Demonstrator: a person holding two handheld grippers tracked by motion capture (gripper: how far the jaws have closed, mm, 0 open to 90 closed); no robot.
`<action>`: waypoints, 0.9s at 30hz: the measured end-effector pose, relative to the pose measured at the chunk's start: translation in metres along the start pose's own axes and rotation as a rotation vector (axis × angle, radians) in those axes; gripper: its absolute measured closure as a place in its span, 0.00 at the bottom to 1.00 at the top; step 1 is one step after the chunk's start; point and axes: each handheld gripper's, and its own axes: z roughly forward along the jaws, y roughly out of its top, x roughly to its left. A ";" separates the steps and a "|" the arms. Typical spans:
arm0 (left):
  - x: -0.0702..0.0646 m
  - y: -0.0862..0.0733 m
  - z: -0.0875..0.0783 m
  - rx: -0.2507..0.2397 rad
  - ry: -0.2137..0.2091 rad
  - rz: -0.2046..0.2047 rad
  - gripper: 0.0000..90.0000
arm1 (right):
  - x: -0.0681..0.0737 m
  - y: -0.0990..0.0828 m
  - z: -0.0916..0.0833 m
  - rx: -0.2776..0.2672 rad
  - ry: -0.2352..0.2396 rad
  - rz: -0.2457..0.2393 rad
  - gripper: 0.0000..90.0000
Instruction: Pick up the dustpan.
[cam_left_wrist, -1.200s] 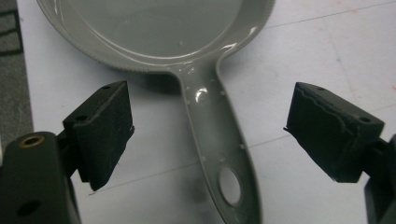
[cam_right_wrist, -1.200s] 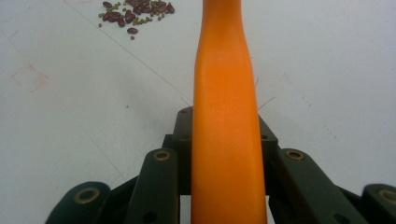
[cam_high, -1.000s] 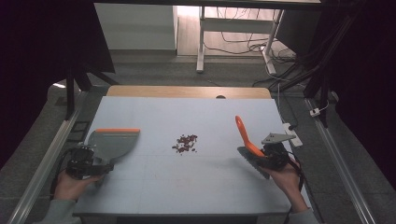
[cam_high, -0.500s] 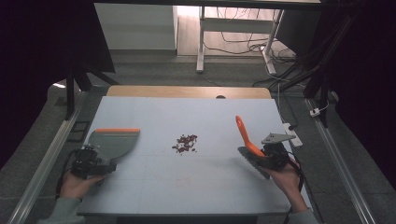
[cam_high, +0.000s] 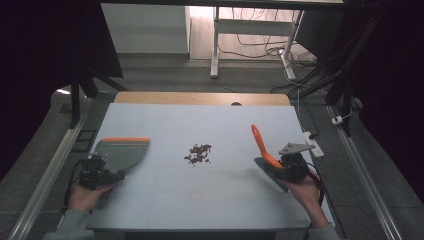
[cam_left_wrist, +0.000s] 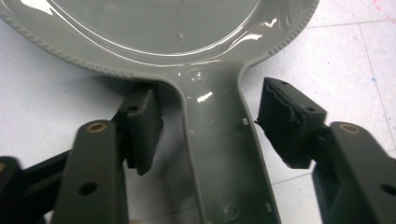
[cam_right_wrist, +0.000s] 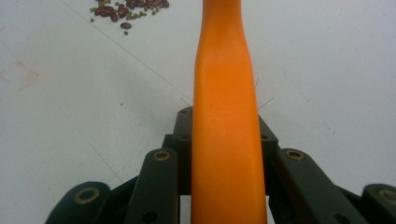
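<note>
Left tongs (cam_left_wrist: 208, 135) standing spread astride the grey handle of the dustpan (cam_left_wrist: 187, 51), having just been closing in on it. Left pad (cam_left_wrist: 142, 128) sitting just beside the handle, right pad (cam_left_wrist: 287, 121) staying a little apart from it, neither visibly pressing. Just ahead of these tongs, widening into the round pan with a ribbed rim, lying flat on the desk (cam_left_wrist: 355, 60). From above, showing left tongs (cam_high: 102, 172) in a hand at the desk's near left, with the dustpan (cam_high: 122, 150) stretching away from them, its orange strip at the far edge.

Right tongs (cam_right_wrist: 226, 140) pressing together on the orange handle of the brush (cam_right_wrist: 224, 93), pinching it from both sides. Running straight ahead from between the jaws and out past the top of the right gripper view. Ahead of these tongs and off to their left, lying as a small heap of dark red beans (cam_right_wrist: 123, 9) mixed with tiny greenish grains on the white desk, well apart from the jaws.

From above, showing right tongs (cam_high: 285, 167) in a hand at the near right, with the brush (cam_high: 261, 145) slanting up and away from them. Sitting between the two tongs, slightly farther out, the beans (cam_high: 199, 152) resting untouched, nearer the middle of the desk (cam_high: 200, 120).
</note>
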 end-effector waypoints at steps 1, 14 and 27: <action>0.001 0.000 0.000 0.002 -0.003 0.003 0.48 | 0.000 0.000 0.000 0.001 0.000 0.000 0.79; 0.002 0.001 0.003 -0.004 -0.021 -0.018 0.61 | -0.001 -0.001 0.000 0.009 -0.006 0.005 0.79; 0.006 0.000 -0.002 -0.037 -0.006 -0.028 0.68 | -0.002 -0.001 0.000 0.007 -0.009 0.008 0.79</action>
